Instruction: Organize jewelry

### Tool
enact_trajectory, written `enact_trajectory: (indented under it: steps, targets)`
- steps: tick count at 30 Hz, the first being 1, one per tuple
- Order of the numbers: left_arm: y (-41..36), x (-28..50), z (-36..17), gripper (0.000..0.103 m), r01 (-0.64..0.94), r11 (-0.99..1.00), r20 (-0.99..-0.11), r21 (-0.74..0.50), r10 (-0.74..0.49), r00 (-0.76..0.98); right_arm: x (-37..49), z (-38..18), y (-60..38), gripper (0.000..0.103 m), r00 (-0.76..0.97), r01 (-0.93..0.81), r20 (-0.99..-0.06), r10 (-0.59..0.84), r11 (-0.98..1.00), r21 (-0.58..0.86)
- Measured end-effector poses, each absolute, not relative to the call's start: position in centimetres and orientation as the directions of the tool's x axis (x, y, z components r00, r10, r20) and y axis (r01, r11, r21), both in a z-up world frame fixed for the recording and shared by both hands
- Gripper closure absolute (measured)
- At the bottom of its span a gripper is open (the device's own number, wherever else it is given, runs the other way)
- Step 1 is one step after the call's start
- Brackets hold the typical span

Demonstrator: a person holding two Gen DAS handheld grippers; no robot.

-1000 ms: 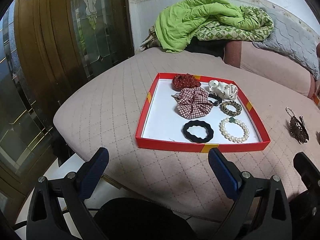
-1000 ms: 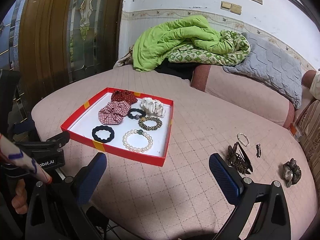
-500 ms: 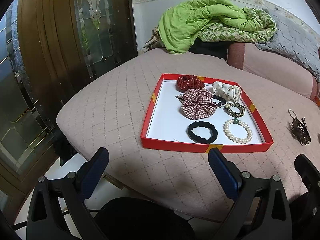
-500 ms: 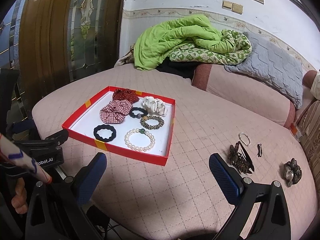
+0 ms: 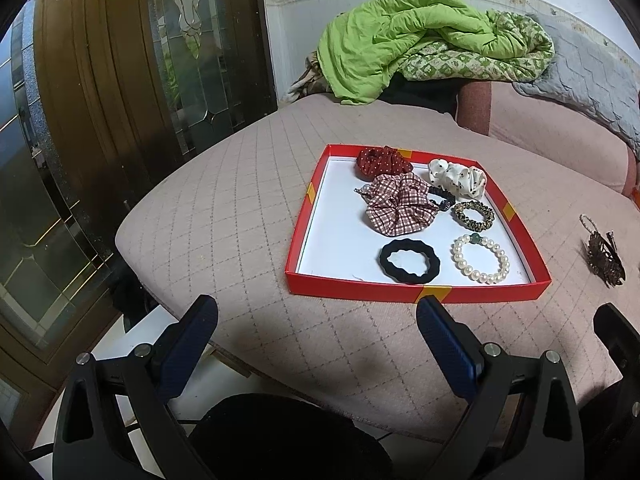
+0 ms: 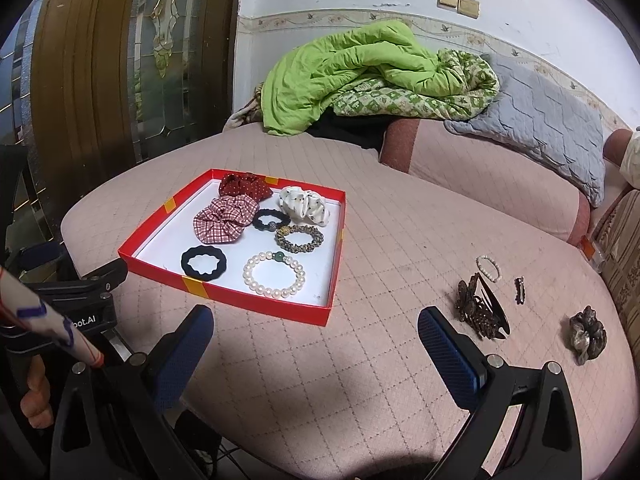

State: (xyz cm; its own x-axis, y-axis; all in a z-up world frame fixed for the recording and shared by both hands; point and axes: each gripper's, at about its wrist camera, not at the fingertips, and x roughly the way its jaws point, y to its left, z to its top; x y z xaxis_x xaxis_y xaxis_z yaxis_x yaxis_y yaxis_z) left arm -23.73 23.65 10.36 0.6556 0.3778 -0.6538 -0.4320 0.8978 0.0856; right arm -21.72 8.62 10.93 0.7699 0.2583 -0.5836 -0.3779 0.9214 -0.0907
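A red tray (image 5: 404, 293) (image 6: 256, 303) with a white floor lies on the pink quilted bed. It holds scrunchies, a black hair tie (image 5: 409, 261) (image 6: 203, 263), a pearl bracelet (image 5: 481, 258) (image 6: 274, 274) and a leopard-print band (image 6: 299, 237). Right of the tray on the quilt lie a brown claw clip (image 6: 481, 312) (image 5: 605, 258), a small bead bracelet (image 6: 488, 268), a slim hair clip (image 6: 519, 290) and a dark scrunchie (image 6: 587, 333). My left gripper (image 5: 318, 340) hangs open before the tray's near edge. My right gripper (image 6: 316, 346) is open and empty, just left of the claw clip.
A green quilt (image 6: 360, 76) and a grey pillow (image 6: 540, 120) are piled at the back against the wall. A wooden door with glass panes (image 5: 120, 80) stands left. The bed's near edge drops to the floor. A hand (image 6: 36, 392) holds the left gripper's handle.
Both cameras have shifted slightly left and closer, so the tray sits further right in the left wrist view. Nothing on the bed has moved; both grippers stay open.
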Motion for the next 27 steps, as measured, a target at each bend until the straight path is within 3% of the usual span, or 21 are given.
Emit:
enact_trajectory:
  steps: [27]
  targets:
    - [23.56, -23.61, 10.09, 0.004, -0.427, 0.9, -0.661, 0.09, 0.375, 0.65, -21.68, 10.76, 8.28, 0.0, 0.768, -0.376, -0.588, 0.255, 0.922, -0.09]
